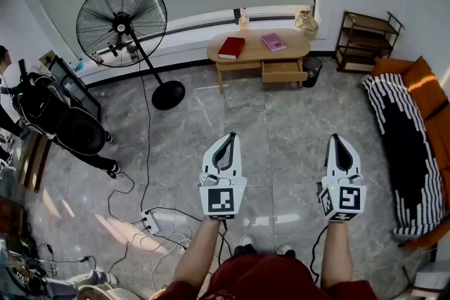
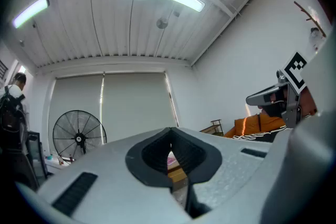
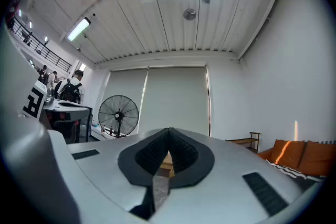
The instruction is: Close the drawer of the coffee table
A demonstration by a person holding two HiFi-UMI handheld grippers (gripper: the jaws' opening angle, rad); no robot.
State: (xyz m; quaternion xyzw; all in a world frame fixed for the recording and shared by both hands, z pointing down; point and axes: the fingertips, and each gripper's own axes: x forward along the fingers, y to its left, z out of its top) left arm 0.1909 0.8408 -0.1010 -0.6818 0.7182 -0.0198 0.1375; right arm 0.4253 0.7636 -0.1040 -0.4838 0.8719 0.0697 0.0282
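The oval wooden coffee table (image 1: pixel 247 56) stands far ahead by the window wall. Its drawer (image 1: pixel 283 71) is pulled out on the near right side. A red book (image 1: pixel 231 48) and a pink book (image 1: pixel 273 42) lie on top. My left gripper (image 1: pixel 226 140) and right gripper (image 1: pixel 337 140) are held side by side over the floor, well short of the table, both pointing at it. Both are shut with nothing between the jaws. In the left gripper view the left gripper (image 2: pixel 170 135) has its tips together; the right gripper (image 3: pixel 169 134) shows the same in its own view.
A tall standing fan (image 1: pixel 121 23) is left of the table, with its round base (image 1: pixel 168 95) on the floor. Cables and a power strip (image 1: pixel 149 221) lie near left. A sofa (image 1: pixel 420 140) lines the right wall, a shelf (image 1: pixel 365 31) and a bin (image 1: pixel 311 70) stand beside the table. A person (image 1: pixel 53 116) stands at the left.
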